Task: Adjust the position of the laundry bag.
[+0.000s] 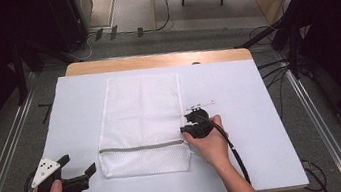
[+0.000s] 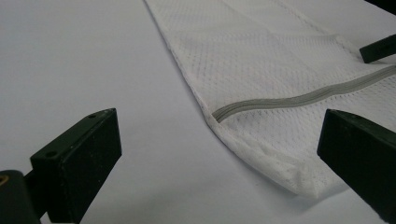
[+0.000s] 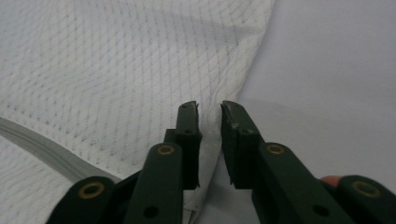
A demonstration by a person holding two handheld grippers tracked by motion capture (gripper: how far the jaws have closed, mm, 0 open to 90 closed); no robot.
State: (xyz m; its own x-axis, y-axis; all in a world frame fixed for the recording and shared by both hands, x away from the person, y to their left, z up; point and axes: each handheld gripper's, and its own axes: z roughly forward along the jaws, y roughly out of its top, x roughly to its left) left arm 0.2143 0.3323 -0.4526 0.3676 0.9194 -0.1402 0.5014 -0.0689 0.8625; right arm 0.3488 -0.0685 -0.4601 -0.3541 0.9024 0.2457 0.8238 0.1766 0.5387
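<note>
Holding my right gripper (image 3: 209,108) at the right edge of the white mesh bag (image 1: 141,120), I keep its jaws nearly closed around the cloth edge. My left gripper (image 2: 219,154) is wide open near the bag's left corner, on the white table (image 1: 257,114).

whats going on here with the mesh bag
A person holds a gripper in each hand over a white mesh bag that lies flat on the table. The right gripper sits at the bag's right edge near the grey zipper, its jaws nearly closed around the fabric edge. The left gripper is open, just off the bag's near left corner, touching nothing.
</note>
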